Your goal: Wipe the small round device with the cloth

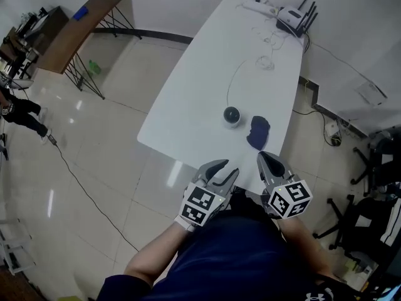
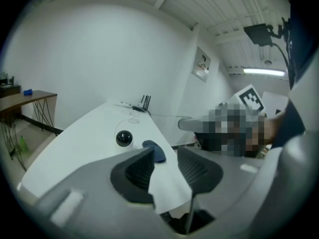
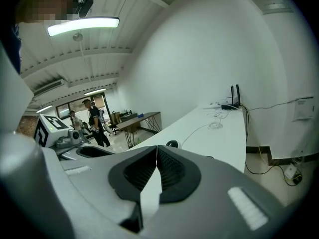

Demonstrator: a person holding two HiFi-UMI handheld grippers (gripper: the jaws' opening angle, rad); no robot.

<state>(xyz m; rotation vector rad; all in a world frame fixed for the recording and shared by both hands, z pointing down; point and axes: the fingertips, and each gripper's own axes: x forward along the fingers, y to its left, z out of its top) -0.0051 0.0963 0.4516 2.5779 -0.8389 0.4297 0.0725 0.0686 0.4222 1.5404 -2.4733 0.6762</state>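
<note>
i see the small round device [image 1: 232, 115], a black dome on a white base, near my end of the long white surface [image 1: 200, 68]. crumpled dark blue cloth [image 1: 258, 132] lies just beside it. its thin white cable [image 1: 229, 80] runs toward the white router [image 1: 291, 17]. left gripper [image 1: 227, 168] fingers spread, holding nothing; right gripper [image 1: 263, 157] fingers pressed together.

The small round device [image 1: 232, 116] rests on the table [image 1: 188, 99], toward its near end. The cloth [image 1: 258, 132] lies just beside it, on the right. A cable [image 1: 228, 86] runs from the device toward the far end, where a router [image 1: 293, 17] stands. A second table [image 1: 88, 24] stands well apart, far left.
</note>
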